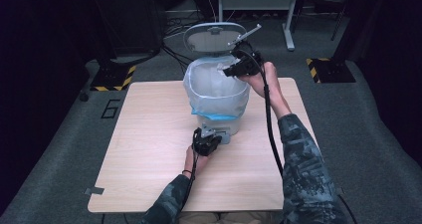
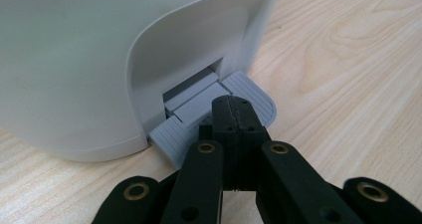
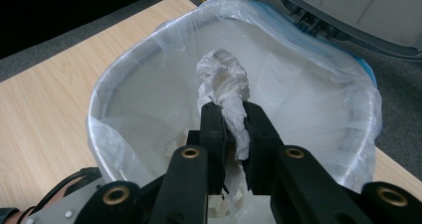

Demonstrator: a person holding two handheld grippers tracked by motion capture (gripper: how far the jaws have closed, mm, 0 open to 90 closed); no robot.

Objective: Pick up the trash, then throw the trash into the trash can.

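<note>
1. A pedal bin (image 1: pixel 219 92) is standing upright near the far middle of the wooden surface (image 1: pixel 149 134), its lid (image 1: pixel 214 36) tipped up and back, and a translucent liner bag (image 1: pixel 199 92) with a blue hem is folded over its rim.
2. The right gripper (image 1: pixel 230 70) is hovering over the bin's open mouth at its far right edge, with the person's right hand (image 1: pixel 259 79) behind it.
3. In the right gripper view, the right gripper (image 3: pixel 234 115) is grasping a crumpled white tissue (image 3: pixel 224 79); the jaws are clenched on its lower part while the bunched top is sticking up above them.
4. The tissue is hanging directly over the lined interior of the bin (image 3: pixel 149 104), inside the ring of the rim and not touching the bag as far as can be seen.
5. The left gripper (image 1: pixel 215 132) is sitting low at the near foot of the bin, held by the person's left hand (image 1: pixel 199 149).
6. In the left gripper view, the left gripper (image 2: pixel 233 104) is resting its tips on the grey ribbed pedal (image 2: pixel 174 134) that is jutting out from the bin's base (image 2: pixel 74 84); its jaws are clenched together with nothing between them.
</note>
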